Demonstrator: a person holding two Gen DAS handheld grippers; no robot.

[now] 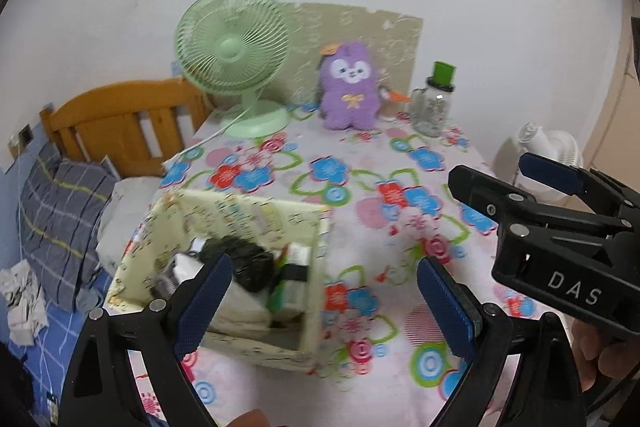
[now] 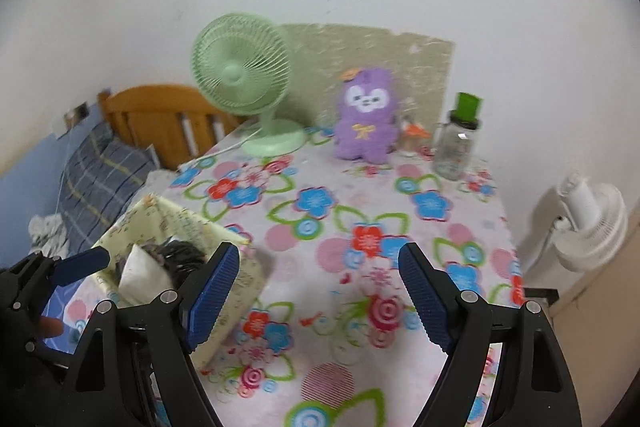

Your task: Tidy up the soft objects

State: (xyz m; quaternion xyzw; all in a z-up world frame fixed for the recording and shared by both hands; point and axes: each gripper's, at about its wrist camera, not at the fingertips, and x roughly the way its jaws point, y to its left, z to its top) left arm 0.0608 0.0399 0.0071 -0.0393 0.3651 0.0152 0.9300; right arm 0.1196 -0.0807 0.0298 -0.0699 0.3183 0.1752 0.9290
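Left hand-held gripper (image 1: 324, 301) is spread wide, both blue pads bare, nothing between them. Right hand-held gripper (image 2: 318, 293) is the same: jaws wide apart, nothing held, floral cloth showing through the gap. Both hover above the desk (image 2: 332, 227), the right one just to the right of the left.

Just ahead of the left gripper, partly behind its left finger, sits one pale yellow box (image 1: 244, 215), open on top, stuffed with soft things: a black bundle (image 1: 244, 261), a white cloth (image 1: 240, 311), and some green and white packets too blurred to count. From the right gripper the box lies to the left, touching nothing else.

Far ahead, along the wall, well apart from both grippers: one green fan (image 2: 242, 75), one purple plush (image 2: 368, 117) right of it, one clear bottle (image 2: 456, 143) with a green cap further right. Something small and orange sits between plush and bottle, unclear.

Off the desk, one white fan (image 2: 588, 223) to the right; to the left, one bed (image 1: 120, 127) with a plaid pillow (image 1: 60, 211).
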